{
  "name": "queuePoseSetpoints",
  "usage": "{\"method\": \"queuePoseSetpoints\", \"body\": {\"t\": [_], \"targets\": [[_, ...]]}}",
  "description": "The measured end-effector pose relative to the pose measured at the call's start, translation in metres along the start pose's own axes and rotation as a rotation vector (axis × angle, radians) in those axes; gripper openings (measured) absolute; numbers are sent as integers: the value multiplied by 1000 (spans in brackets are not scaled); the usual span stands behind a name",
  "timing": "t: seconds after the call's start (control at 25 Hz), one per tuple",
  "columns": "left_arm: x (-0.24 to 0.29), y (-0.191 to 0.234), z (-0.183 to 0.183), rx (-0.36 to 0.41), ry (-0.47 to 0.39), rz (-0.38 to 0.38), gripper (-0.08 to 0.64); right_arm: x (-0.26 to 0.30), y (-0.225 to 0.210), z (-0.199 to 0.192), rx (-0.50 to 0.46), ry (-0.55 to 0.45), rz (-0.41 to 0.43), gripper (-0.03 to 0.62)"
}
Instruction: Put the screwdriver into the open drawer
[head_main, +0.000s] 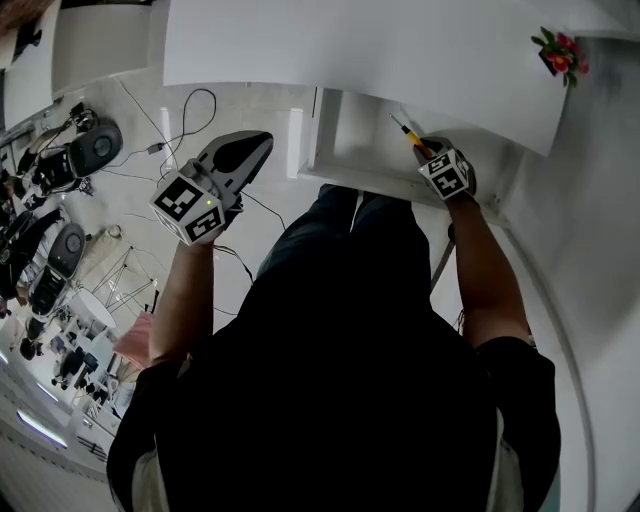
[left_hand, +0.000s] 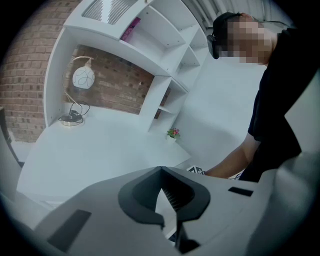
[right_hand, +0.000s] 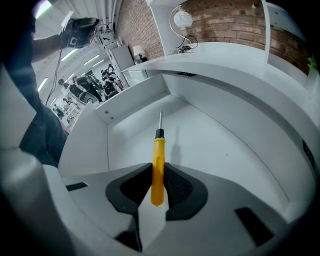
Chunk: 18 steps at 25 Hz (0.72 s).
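You are clamping the yellow-handled screwdriver (right_hand: 158, 150) by its handle in the right gripper (right_hand: 159, 172), over the open drawer's (right_hand: 215, 150) floor, so aim at lowering it flat, clear of the walls, before releasing; the left gripper (left_hand: 161, 170) is idling closed, empty.

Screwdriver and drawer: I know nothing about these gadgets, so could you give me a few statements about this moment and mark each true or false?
1. The right gripper clamps the yellow-handled screwdriver between its jaws. True.
2. The screwdriver lies loose in the drawer. False: the jaws grip its handle.
3. The drawer is open. True.
4. The left gripper carries a tool. False: its jaws are together with nothing between them.
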<state>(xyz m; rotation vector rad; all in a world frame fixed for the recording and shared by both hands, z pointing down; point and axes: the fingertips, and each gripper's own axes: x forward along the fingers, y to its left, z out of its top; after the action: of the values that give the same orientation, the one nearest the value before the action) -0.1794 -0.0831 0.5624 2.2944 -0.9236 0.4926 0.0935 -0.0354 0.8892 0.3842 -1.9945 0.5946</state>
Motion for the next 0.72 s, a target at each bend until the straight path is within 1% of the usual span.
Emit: {"method": "queuePoseSetpoints", "body": {"t": [0.28,0.6,0.72], "targets": [[3,3,-8,-6,9,-6,15,9,0,-2,9,7,-2,78],[4,3,-16,-42,31,-2,15,14,2,-4,7,20,-1,78],[6,5,-18,-40,26,-12,15,16,-2,-4,8,20,-5,78]]}}
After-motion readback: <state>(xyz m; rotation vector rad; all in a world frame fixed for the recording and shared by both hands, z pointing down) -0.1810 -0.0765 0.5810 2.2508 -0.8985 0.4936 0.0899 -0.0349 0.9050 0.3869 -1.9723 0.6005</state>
